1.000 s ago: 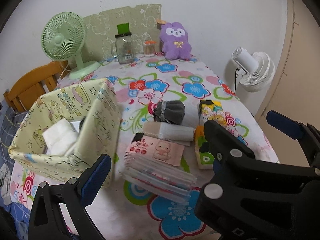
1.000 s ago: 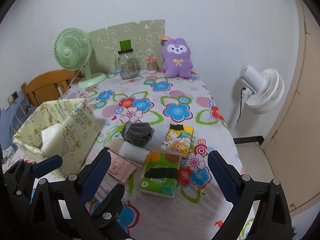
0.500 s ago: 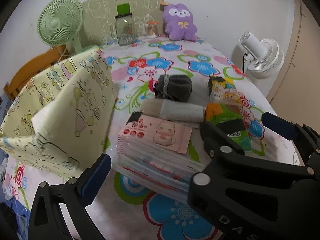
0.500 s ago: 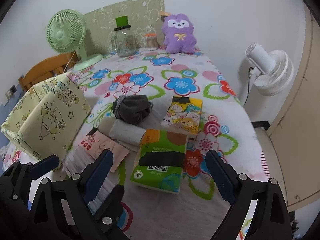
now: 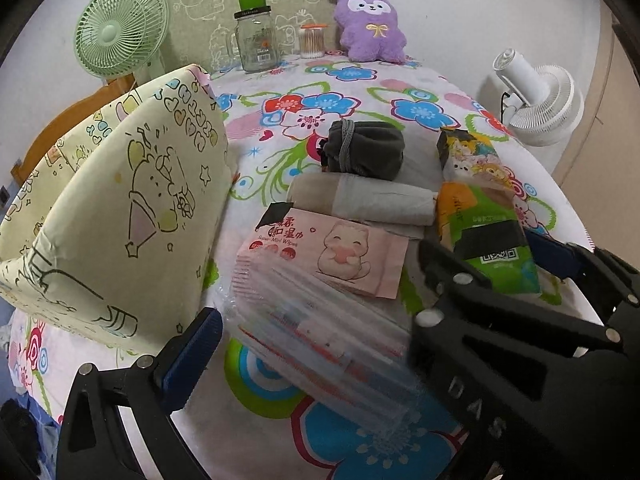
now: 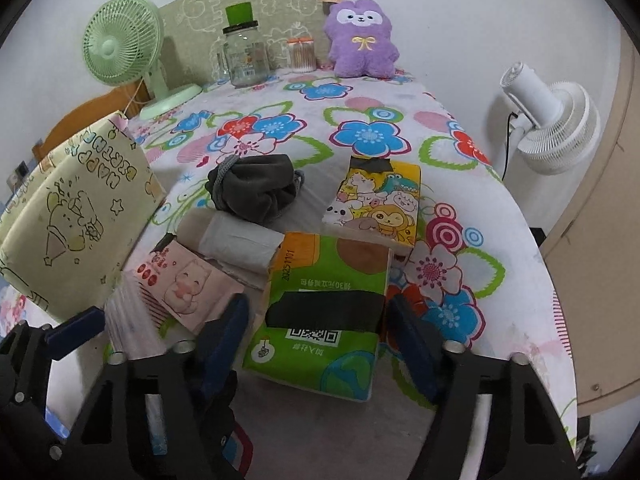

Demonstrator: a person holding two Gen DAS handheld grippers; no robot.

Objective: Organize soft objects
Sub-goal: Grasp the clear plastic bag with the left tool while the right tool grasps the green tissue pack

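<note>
A green tissue pack [image 6: 320,300] lies on the flowered tablecloth between the fingers of my right gripper [image 6: 320,320]. Its jaws are closing, with the blue pads close beside the pack's two long sides but not pressing in. My left gripper [image 5: 320,344] hangs open over a pink wet-wipes pack [image 5: 320,252] wrapped in clear plastic; only its left finger [image 5: 192,344] shows, because the right gripper's body covers the other. Behind these lie a rolled grey cloth [image 5: 360,200], a dark grey pouch [image 5: 364,148] and a cartoon tissue pack [image 6: 380,200]. A purple plush [image 5: 370,28] sits at the back.
A pale yellow fabric box [image 5: 120,200] stands at the left, close to the wipes. At the table's back are a green fan [image 5: 116,36], a glass jar [image 5: 256,40] and a swab jar [image 5: 312,42]. A white fan [image 6: 556,120] stands beyond the right edge.
Both grippers have come down toward the table. The right gripper's fingers have drawn in from wide apart to either side of the green tissue pack.
</note>
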